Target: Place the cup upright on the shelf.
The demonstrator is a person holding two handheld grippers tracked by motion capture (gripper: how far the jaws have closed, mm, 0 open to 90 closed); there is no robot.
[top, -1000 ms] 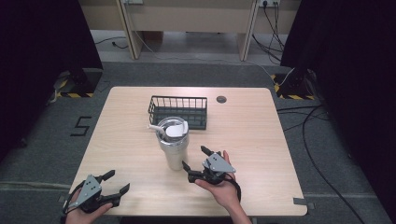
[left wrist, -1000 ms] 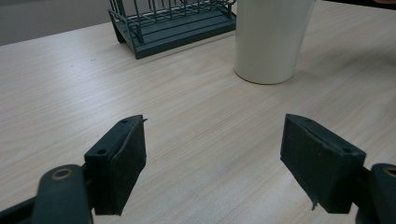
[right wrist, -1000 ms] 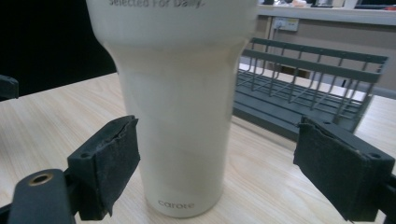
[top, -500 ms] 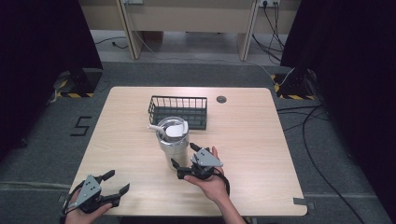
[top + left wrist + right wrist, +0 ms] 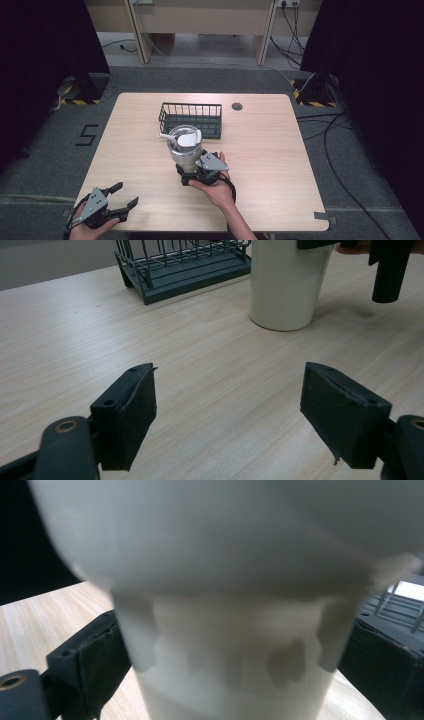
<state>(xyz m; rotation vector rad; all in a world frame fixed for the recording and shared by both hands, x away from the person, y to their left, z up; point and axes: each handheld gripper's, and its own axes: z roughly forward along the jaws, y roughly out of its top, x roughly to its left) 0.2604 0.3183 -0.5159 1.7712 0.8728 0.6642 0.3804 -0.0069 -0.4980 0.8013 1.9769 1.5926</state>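
- Cup [image 5: 185, 150] stands upright near the middle of the table [image 5: 280, 150] in the high view, just at 6 o'clock of the wire basket [image 5: 191, 118], with a white lid [image 5: 187, 139] on top. The right gripper [image 5: 192, 176] sits at the cup's base, at its 6 o'clock, jaws to either side of it. The left gripper [image 5: 122, 195] rests at the table's 7 o'clock corner, well apart, jaws spread wide and empty.
- Left gripper view: both jaws stand wide apart over bare wood; the cup [image 5: 289, 285] rises at 1 o'clock, the basket [image 5: 182, 265] at 12.
- Right gripper view: the cup [image 5: 230, 630], blurred and very close, sits between the two jaws; whether they press it I cannot tell.
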